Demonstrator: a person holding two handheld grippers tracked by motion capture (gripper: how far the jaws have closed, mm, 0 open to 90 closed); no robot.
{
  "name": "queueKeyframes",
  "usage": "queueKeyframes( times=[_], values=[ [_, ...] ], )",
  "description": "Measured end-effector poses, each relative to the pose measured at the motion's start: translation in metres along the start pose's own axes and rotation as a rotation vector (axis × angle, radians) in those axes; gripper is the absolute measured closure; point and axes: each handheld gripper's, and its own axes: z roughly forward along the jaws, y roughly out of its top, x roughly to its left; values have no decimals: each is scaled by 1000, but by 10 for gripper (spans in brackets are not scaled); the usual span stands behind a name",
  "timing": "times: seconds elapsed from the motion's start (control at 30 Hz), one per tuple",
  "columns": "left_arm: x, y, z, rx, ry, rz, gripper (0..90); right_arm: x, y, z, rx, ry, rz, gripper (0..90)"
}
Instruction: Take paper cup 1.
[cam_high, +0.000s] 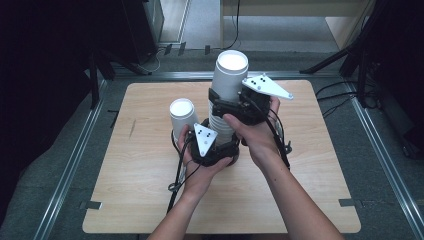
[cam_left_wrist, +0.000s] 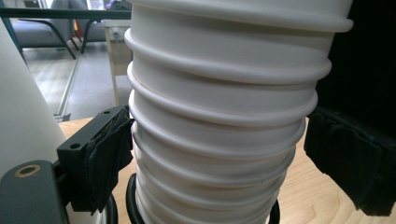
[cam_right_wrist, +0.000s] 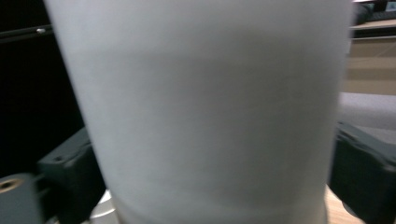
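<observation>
A tall stack of white paper cups (cam_high: 220, 125) stands mid-table. My left gripper (cam_high: 223, 148) is shut on its lower part; in the left gripper view the ribbed stack (cam_left_wrist: 224, 116) sits between the black pads (cam_left_wrist: 107, 158) of the left gripper (cam_left_wrist: 215, 163). Higher up, my right gripper (cam_high: 223, 106) grips the top cup (cam_high: 229, 75), which rises well above the rest. In the right gripper view that cup's smooth wall (cam_right_wrist: 210, 116) spans the gap of the right gripper (cam_right_wrist: 210, 179), both jaws against it. A single white cup (cam_high: 181, 115) stands upright just left of the stack.
The wooden table (cam_high: 150, 200) has bare room in front and to both sides. The lone cup (cam_left_wrist: 23, 116) is close beside my left jaw. Black cables trail from both grippers over the table. Dark stands and a metal rail border the table's far edge.
</observation>
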Motion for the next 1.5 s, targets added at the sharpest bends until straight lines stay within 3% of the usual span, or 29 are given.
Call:
queueKeyframes(
  times=[0.03,0.37,0.63,1.37,1.5],
  values=[
    [-1,0,1,3,3,-2,76,2,-1,0,-7,-19,-20,82],
    [0,0,2,7,3,-18,74,4,1,-1,-31,-28,-18,87],
    [1,0,1,10,-8,-22,76,4,7,-4,-74,-16,-23,87],
    [2,0,0,12,-18,-17,80,4,18,-8,-81,-1,-9,84],
    [3,0,0,13,-19,-18,81,4,21,-10,-93,-2,-13,138]
  ],
)
